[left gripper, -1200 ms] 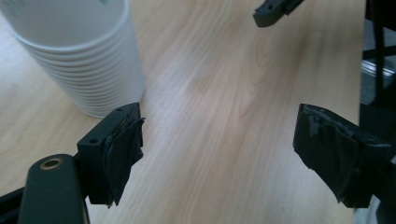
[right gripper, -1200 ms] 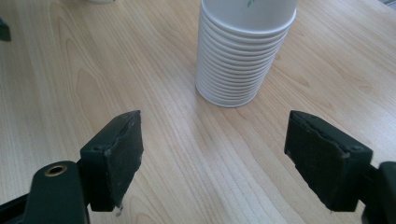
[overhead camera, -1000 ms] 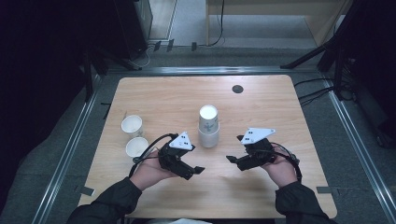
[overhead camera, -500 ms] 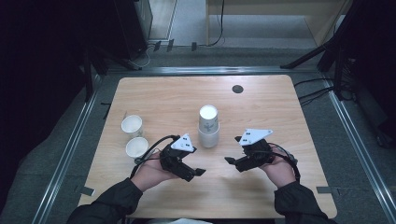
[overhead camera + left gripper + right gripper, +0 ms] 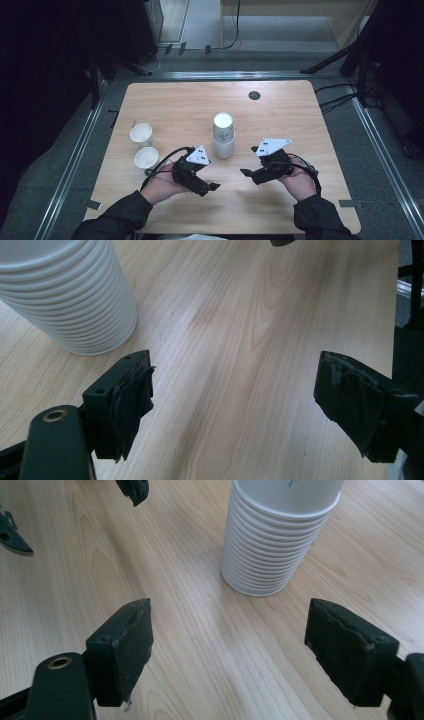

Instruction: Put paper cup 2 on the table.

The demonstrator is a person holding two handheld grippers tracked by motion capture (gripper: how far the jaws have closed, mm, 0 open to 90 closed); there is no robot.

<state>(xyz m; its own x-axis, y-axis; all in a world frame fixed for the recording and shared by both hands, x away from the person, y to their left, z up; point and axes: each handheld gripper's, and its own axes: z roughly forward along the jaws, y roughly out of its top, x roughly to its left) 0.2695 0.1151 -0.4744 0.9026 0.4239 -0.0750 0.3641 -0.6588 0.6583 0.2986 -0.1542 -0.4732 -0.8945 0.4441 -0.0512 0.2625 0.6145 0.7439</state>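
My left gripper (image 5: 212,187) has its jaws apart over bare wood, nothing between them. My right gripper (image 5: 246,172) is also spread wide and empty. Both sit low over the table (image 5: 300,120), pointing inward at each other. The cup stack (image 5: 223,135) stands upright just beyond and between them, untouched. Two loose cups (image 5: 141,135) sit left, apparently empty.

You see a matt, pale wood-grain table (image 5: 175,105), a ribbed white paper cup stack (image 5: 272,540), and rough, worn black rubbery pads (image 5: 132,400).
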